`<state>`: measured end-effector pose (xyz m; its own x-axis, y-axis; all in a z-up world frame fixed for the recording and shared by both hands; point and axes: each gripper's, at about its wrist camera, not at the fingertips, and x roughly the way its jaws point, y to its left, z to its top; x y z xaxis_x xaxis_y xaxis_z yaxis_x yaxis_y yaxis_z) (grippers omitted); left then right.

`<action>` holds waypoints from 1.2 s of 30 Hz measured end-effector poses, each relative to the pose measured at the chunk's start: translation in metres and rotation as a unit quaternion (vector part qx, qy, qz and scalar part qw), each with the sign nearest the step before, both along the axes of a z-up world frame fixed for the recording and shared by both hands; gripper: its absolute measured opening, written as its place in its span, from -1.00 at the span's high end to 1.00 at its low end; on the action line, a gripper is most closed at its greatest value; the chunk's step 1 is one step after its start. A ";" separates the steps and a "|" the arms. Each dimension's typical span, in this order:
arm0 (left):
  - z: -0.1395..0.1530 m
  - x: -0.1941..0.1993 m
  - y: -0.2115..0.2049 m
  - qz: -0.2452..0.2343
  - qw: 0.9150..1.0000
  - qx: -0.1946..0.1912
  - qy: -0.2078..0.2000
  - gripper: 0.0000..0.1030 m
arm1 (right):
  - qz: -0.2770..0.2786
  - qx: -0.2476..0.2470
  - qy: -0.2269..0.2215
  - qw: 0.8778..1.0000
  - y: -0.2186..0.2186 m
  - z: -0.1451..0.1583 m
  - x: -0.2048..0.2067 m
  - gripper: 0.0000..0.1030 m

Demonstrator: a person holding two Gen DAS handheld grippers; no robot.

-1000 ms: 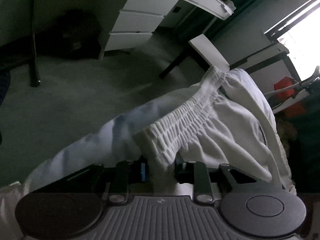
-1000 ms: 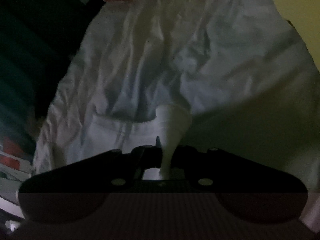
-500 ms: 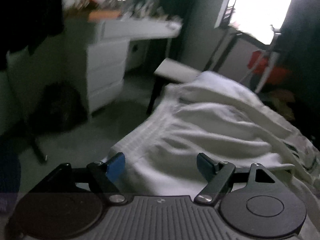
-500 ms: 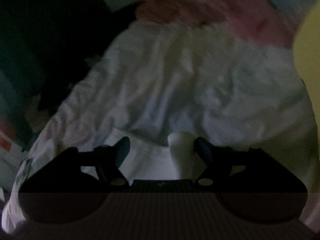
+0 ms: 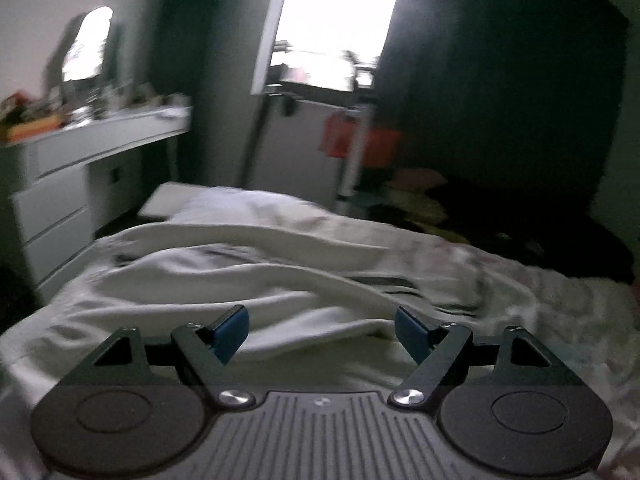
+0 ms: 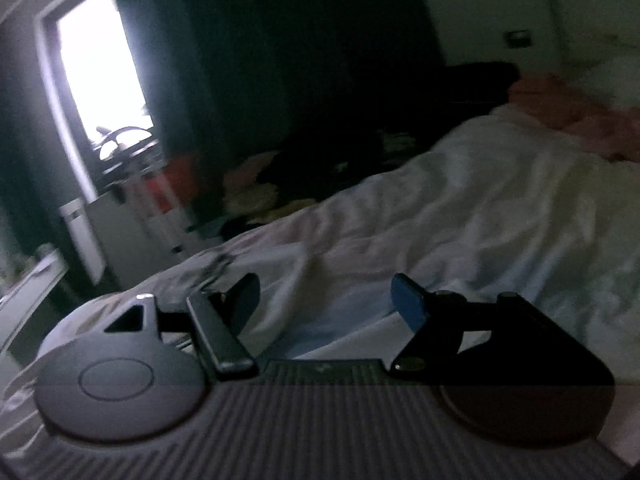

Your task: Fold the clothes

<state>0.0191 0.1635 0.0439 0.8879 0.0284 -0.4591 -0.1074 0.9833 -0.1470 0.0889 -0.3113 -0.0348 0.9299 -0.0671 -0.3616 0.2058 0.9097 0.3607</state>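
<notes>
A white garment (image 5: 248, 280) with an elastic waistband lies crumpled on the bed, just beyond my left gripper (image 5: 322, 330). The left gripper is open and empty, its blue pads (image 5: 232, 330) spread wide above the cloth. My right gripper (image 6: 326, 300) is also open and empty, held over white cloth (image 6: 332, 316) on the bed sheet (image 6: 500, 208). Both views are dim and blurred.
A white dresser (image 5: 60, 184) with clutter on top stands at the left. A bright window (image 5: 336, 20) is behind the bed, with a red item (image 5: 360, 140) on a rack. Dark clothes (image 5: 540, 224) and a pink fabric (image 6: 580, 116) lie at the bed's far side.
Both grippers have opened and let go of the white garment, which now lies on the bed. Both have tilted up and drawn back from it.
</notes>
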 end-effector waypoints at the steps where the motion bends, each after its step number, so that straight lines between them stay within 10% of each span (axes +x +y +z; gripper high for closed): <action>1: -0.005 0.007 -0.014 -0.012 1.000 0.006 -0.003 -0.58 | 0.012 -0.002 -0.002 1.000 0.004 0.001 0.001 -0.46; 13: -0.061 0.058 -0.097 -0.062 0.997 0.036 -0.021 -0.59 | 0.102 -0.018 -0.018 0.994 0.051 -0.005 0.024 -0.46; 36: -0.131 0.066 -0.070 -0.032 0.996 -0.019 0.081 -0.59 | 0.118 0.001 0.055 0.992 0.042 -0.074 0.106 -0.46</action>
